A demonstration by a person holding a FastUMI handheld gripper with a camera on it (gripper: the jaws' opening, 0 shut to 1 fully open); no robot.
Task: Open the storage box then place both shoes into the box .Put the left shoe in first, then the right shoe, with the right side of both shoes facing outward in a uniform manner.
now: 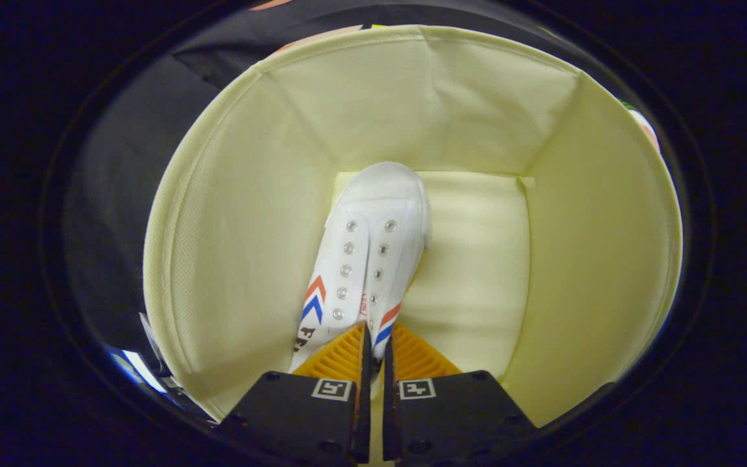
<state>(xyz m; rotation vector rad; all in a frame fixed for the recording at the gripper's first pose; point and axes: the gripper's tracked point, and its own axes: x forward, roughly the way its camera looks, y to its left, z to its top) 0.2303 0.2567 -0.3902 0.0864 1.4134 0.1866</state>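
We point our gripper [375,337] down into the open storage box [237,214], low in the frame's centre. Its fingers clench on the white shoe's [364,253] collar edge, nearly closed. The shoe lies inside the box, toe toward the far wall, left of the floor's middle, red and blue chevrons on its sides.

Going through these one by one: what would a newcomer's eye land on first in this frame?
The white shoe with red and blue chevrons, hanging toe-down inside the open pale yellow storage box, nearer its left wall. Then the claw, its fingers nearly closed and pinching the shoe's heel end, with bare box floor to the shoe's right.
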